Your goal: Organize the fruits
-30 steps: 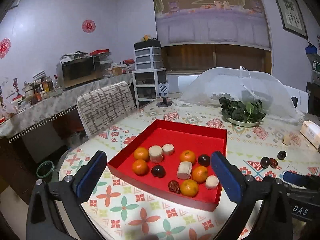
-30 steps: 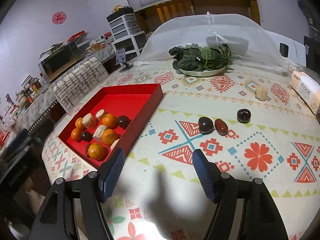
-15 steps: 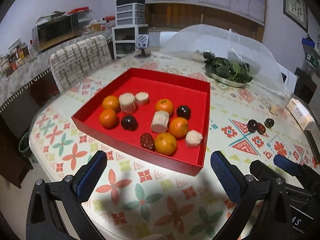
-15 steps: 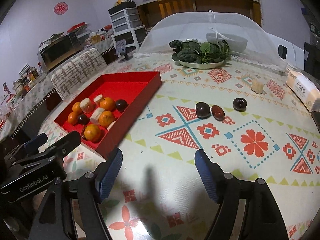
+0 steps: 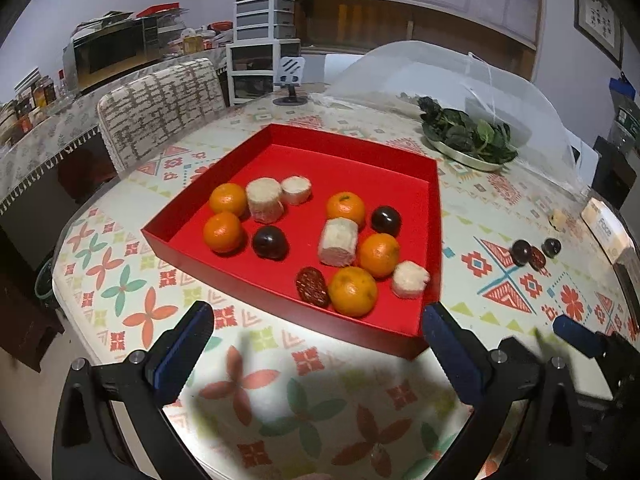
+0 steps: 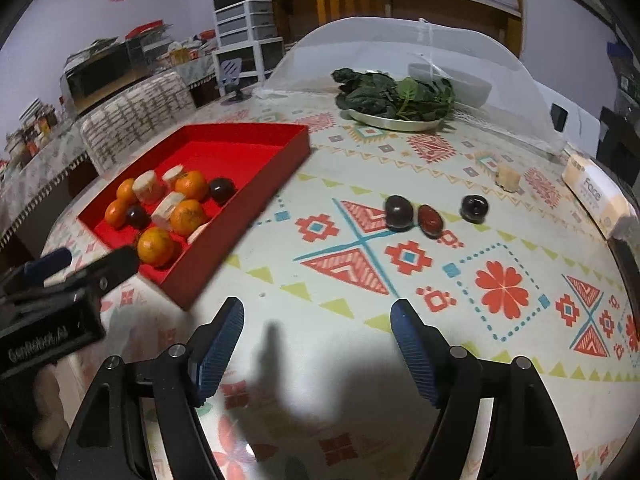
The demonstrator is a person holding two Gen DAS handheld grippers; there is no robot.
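Observation:
A red tray [image 5: 360, 148] [image 6: 256, 184] holds several oranges [image 5: 352, 290], white banana pieces [image 5: 338, 242], dark plums [image 5: 270, 242] and a red date [image 5: 312, 286]. On the tablecloth to its right lie a dark plum [image 6: 399, 213], a red date [image 6: 430, 220] and another dark plum [image 6: 474, 208]; a banana piece [image 6: 507, 178] sits farther back. My left gripper [image 5: 316, 344] is open and empty, just in front of the tray's near edge. My right gripper [image 6: 318, 340] is open and empty over bare tablecloth, short of the loose fruit.
A plate of green leaves [image 6: 396, 100] stands at the back beside a mesh food cover [image 6: 460, 52]. A tissue box [image 6: 596, 196] lies at the right edge. A padded chair [image 5: 160, 108] stands at the table's left side.
Both grippers have tilted down and moved closer over the table. The left one now looks down on the tray from nearer. Both stay open and empty.

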